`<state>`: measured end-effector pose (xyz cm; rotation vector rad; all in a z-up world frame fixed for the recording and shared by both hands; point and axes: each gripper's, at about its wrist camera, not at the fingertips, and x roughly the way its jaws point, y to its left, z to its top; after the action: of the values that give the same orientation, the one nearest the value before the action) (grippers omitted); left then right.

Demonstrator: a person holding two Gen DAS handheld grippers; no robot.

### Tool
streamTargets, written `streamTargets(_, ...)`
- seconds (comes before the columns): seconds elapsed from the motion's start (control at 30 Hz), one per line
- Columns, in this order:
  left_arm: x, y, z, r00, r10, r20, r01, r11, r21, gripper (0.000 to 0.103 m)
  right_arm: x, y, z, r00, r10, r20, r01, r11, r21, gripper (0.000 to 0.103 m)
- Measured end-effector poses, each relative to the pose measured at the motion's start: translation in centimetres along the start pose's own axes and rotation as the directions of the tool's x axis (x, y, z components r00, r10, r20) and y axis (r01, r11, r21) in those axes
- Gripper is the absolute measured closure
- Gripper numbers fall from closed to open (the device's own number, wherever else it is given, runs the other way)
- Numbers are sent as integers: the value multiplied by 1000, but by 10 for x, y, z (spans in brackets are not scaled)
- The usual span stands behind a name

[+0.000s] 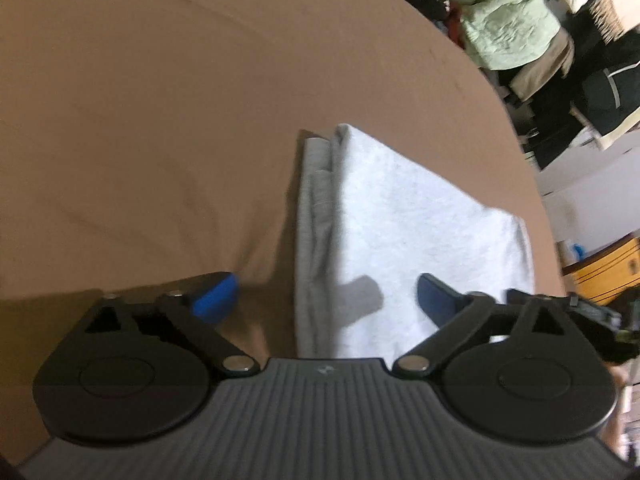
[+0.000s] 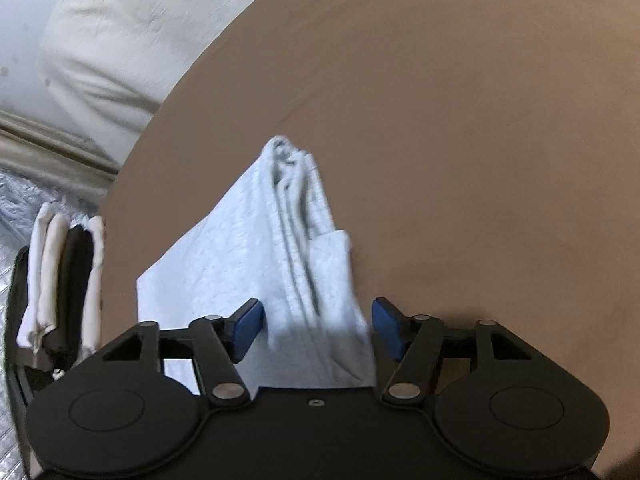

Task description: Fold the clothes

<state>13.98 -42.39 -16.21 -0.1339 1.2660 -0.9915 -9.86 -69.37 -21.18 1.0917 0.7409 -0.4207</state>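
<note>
A light grey garment (image 1: 400,232) lies folded into a flat rectangle on the brown cloth-covered table (image 1: 160,120). Its stacked folded edges run along its left side in the left wrist view. My left gripper (image 1: 326,300) is open and empty, above the garment's near edge, with its right blue pad over the cloth and its left pad over the table. In the right wrist view the same garment (image 2: 240,248) lies below my right gripper (image 2: 318,328), which is open and empty with its pads on either side of the folded edge.
A stack of folded white and black clothes (image 2: 64,280) stands in a black holder off the table's left edge. A white pillow (image 2: 120,40) lies beyond it. Hanging clothes (image 1: 508,20) and a yellow box (image 1: 608,272) are past the table's right edge.
</note>
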Motion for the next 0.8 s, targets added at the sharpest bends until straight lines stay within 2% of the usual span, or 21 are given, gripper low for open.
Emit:
streamTargets(0.1,5,5,7,999,-37,21,38,998,-55,0,14,-1,6,1000,16,-14,-16,999,36,31)
streamTargets(0.13,9,3,7,998,-62,15,62,997,-49,4,16,2,7,1000,19,-12,-19,1000,23,31)
streamTargets(0.17,14,2,7,996,-87,8,87,995,-42,33,18,4,8,1000,22,-10,-22,1000,7,31)
streamTargets(0.2,18,1,8,994,-112,1,112,993,-35,78,22,6,9,1000,28,-8,-28,1000,-4,30)
streamTargets(0.23,23,0,8,991,-136,-6,136,990,-29,83,25,6,13,999,41,-3,-41,999,-1,30)
streamTargets(0.3,27,-2,2,990,-139,34,140,990,-16,86,25,1,22,998,66,10,-67,998,6,30)
streamTargets(0.43,18,-17,-1,991,-114,76,107,991,85,86,29,10,28,998,57,35,-56,998,-24,30)
streamTargets(0.47,16,-20,-2,993,-95,76,86,990,111,83,29,12,26,998,52,39,-51,998,-35,31)
streamTargets(0.53,24,-23,3,996,-48,73,38,991,127,72,20,10,24,998,50,41,-49,998,-27,32)
streamTargets(0.57,28,-25,3,997,-27,69,18,991,132,58,14,8,21,998,49,37,-49,999,-10,32)
streamTargets(0.63,25,-16,6,997,-49,67,43,995,89,49,-4,-4,4,999,46,17,-47,998,42,32)
streamTargets(0.7,27,-11,8,994,-83,70,81,996,33,32,-11,-17,-3,997,80,-21,-78,994,79,31)
streamTargets(0.77,38,-18,9,993,-93,69,89,995,53,32,-3,-28,2,991,132,-31,-127,984,129,30)
streamTargets(0.8,41,-22,9,994,-88,69,83,994,73,41,2,-23,5,991,134,-24,-131,986,102,33)
